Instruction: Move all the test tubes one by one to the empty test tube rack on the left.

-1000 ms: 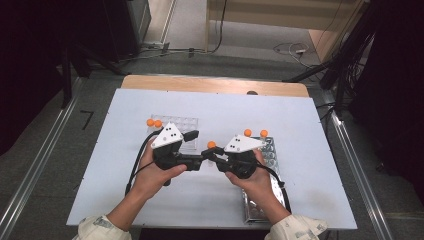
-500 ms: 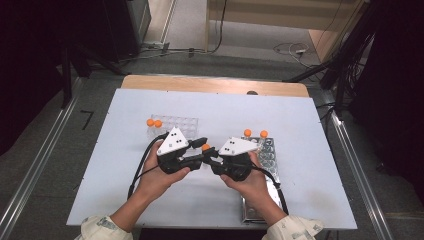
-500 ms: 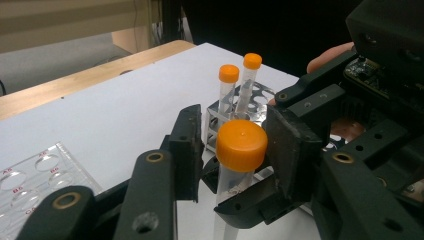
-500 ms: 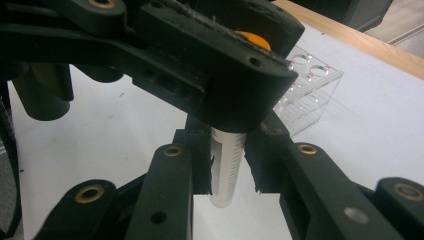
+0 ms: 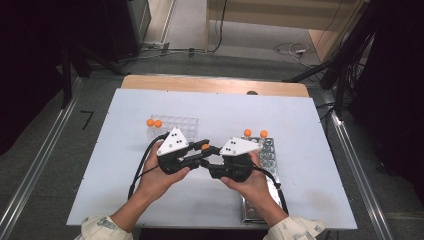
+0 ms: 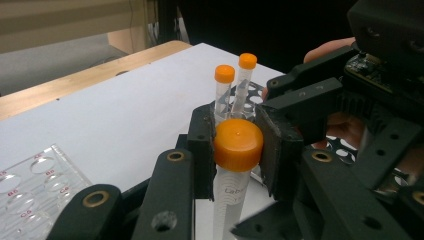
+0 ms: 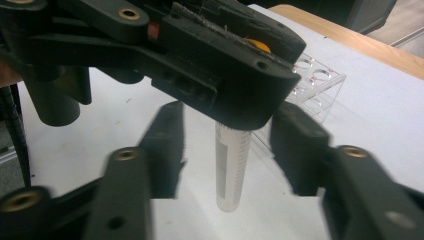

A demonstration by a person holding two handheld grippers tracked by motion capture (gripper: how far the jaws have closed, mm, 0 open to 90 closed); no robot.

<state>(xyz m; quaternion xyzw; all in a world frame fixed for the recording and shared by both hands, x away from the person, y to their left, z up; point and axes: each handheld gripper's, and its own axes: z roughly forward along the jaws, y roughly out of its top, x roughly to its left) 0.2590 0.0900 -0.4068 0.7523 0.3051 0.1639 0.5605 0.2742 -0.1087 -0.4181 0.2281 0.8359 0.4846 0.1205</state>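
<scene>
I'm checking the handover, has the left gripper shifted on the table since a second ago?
Yes. The left gripper has edged right, away from the clear rack, and its jaws have just closed on the orange-capped tube.

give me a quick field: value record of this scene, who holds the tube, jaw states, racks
work in hand: a tube handover between the two grippers
tube: clear, orange cap, upright above the table
left gripper: jaws have just been closing, now shut on the cap
right gripper: jaws have just been opening, they stand apart from the tube body
clear rack: two orange-capped tubes at its left end
metal rack: two orange-capped tubes at its far end
</scene>
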